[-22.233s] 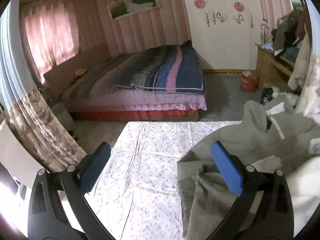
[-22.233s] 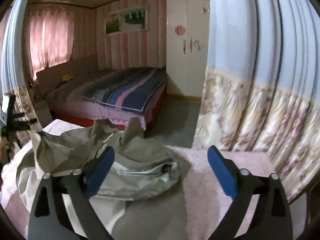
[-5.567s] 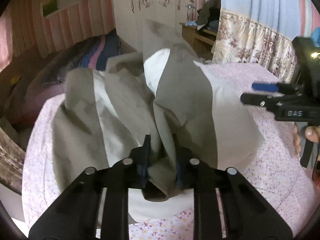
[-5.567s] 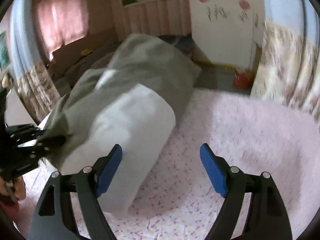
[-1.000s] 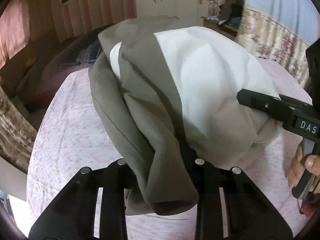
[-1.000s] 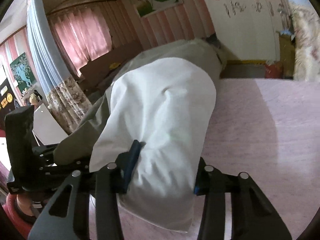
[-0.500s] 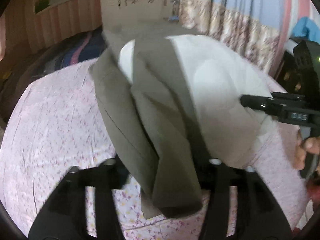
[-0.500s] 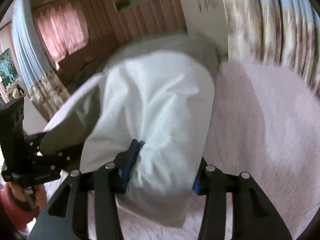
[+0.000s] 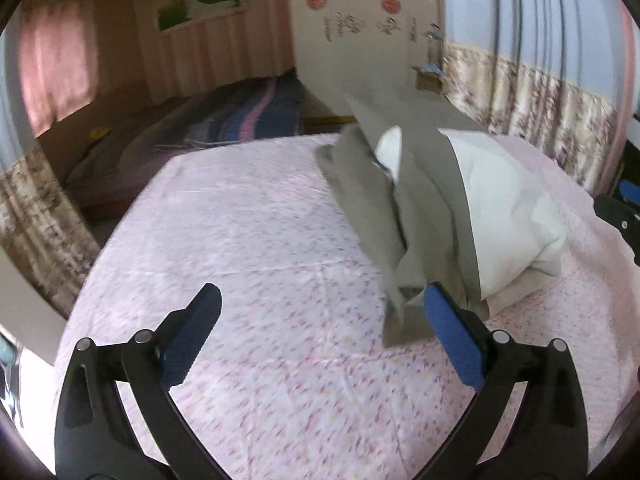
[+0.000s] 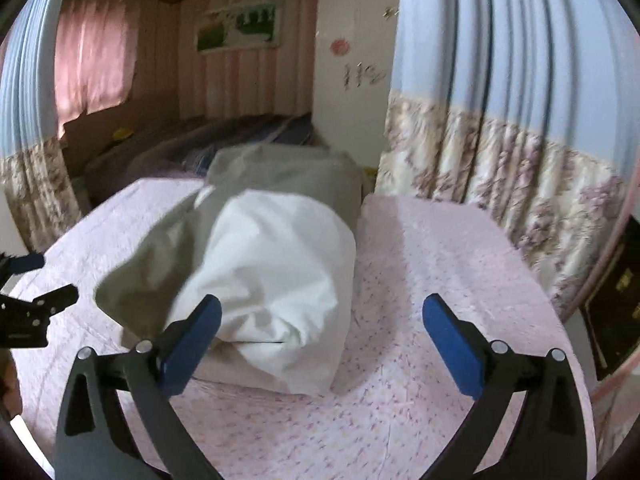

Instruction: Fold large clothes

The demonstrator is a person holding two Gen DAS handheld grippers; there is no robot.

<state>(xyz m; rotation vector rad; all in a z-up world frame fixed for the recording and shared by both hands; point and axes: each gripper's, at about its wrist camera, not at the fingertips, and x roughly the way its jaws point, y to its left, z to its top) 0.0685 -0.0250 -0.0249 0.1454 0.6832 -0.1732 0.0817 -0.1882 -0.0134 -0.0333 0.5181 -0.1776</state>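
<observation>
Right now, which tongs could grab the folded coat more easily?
Probably the right tongs: the coat lies straight ahead of their opening jaws. From the left tongs it lies off to the right.

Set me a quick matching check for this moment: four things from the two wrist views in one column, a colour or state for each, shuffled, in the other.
Things
1. garment
2. bedspread
3. left gripper
4. curtain

Colour or state
A. pink, small floral print
B. jaws opening, nothing between
C. olive outside, white lining, folded
D. pale blue over a floral band

Pairs: 1-C, 2-A, 3-B, 4-D

Garment [image 9: 432, 208] on bed [image 9: 260, 232] (pink floral sheet).
</observation>
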